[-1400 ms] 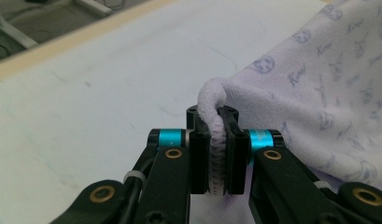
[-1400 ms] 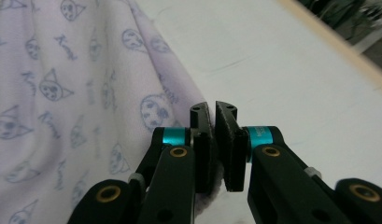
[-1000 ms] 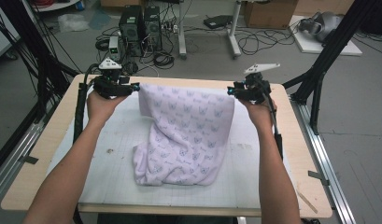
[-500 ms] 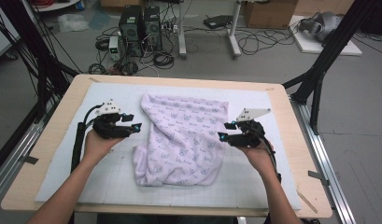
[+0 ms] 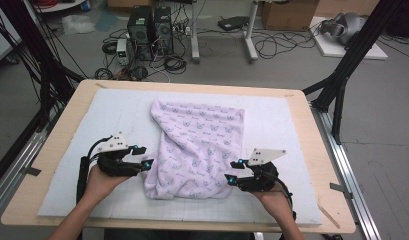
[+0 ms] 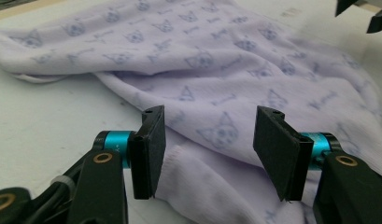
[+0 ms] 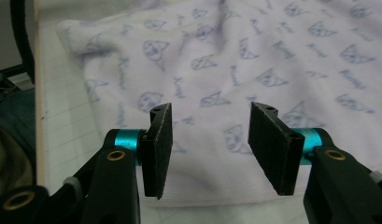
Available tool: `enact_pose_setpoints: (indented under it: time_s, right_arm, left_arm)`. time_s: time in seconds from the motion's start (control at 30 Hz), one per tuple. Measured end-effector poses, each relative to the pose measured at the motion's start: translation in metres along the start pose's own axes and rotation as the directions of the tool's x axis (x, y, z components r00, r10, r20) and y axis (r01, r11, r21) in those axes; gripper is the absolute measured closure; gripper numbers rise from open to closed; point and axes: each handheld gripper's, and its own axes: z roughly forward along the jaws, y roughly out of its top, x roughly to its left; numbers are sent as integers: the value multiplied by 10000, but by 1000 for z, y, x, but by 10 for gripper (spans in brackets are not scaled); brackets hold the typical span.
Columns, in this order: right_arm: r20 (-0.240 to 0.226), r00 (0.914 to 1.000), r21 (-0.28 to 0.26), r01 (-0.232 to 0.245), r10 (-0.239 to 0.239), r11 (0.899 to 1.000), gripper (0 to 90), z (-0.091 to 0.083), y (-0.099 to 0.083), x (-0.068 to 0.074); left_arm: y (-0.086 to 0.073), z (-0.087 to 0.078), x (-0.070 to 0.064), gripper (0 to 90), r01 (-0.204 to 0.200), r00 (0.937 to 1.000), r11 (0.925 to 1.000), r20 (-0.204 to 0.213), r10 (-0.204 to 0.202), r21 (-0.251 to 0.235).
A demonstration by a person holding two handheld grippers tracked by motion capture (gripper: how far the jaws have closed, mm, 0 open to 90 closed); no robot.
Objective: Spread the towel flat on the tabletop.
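The lilac cat-print towel lies folded over mid-mat on the white foam mat, and the left gripper and right gripper, jaws wide apart and empty, flank its near corners, apparently poised to pinch them for another fold.

Even, soft light falls from overhead, and the high view is bright without glare. Shadows under the towel and the left tongs are faint on the pale surface. In both gripper views the near pads are sharp, while the cloth's far folds blur and look washed out.
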Motion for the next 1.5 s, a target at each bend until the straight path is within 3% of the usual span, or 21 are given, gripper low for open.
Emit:
enact_pose_setpoints:
  time_s: [0.17,0.37,0.53,0.6,0.67,0.73,0.8,0.87,1.0,1.2,1.33,1.5]
  right_arm:
    - [-280,9995,159,149,-145,9998,497,7,-8,14]
    - [-769,9965,482,358,-320,9982,503,17,-11,27]
    - [-1123,9930,1193,510,-376,9916,520,34,-17,31]
    - [-1197,9921,1526,555,-372,9867,546,41,-18,30]
    - [-1092,9926,1527,694,-529,9858,615,44,-16,30]
    - [-1251,9911,1557,640,-446,9857,745,44,-16,28]
    - [-1340,9901,1581,641,-429,9853,810,44,-15,26]
    - [-1299,9900,1659,765,-551,9832,822,42,-12,27]
    - [-1111,9905,1254,947,-808,9876,826,30,-1,25]
    - [-443,9975,527,574,-551,9970,827,9,23,0]
    - [129,9987,508,495,-502,9975,827,11,41,-21]
    - [386,9992,1072,-132,91,9942,826,36,46,-50]
  left_arm:
    - [-6,4,-17,434,-405,9980,9988,488,391,267]
    - [-16,21,-28,442,-572,9930,9950,1078,483,813]
    - [-23,36,-34,526,-829,9860,9875,1547,617,1343]
    - [-21,38,-34,632,-967,9828,9862,1698,731,1347]
    - [-19,39,-36,736,-1068,9800,9855,1814,820,1316]
    - [-17,40,-38,829,-1221,9804,9841,1699,994,1291]
    - [-15,39,-37,855,-1276,9803,9839,1670,1059,1252]
    - [-13,36,-36,864,-1164,9825,9866,1586,976,1142]
    - [-2,22,-29,870,-863,9876,9944,1368,774,603]
    - [23,7,-3,878,-306,9979,9995,571,313,-127]
    - [31,18,16,878,58,10000,10000,26,-58,-12]
    - [24,46,38,878,868,9956,9948,-399,-848,530]
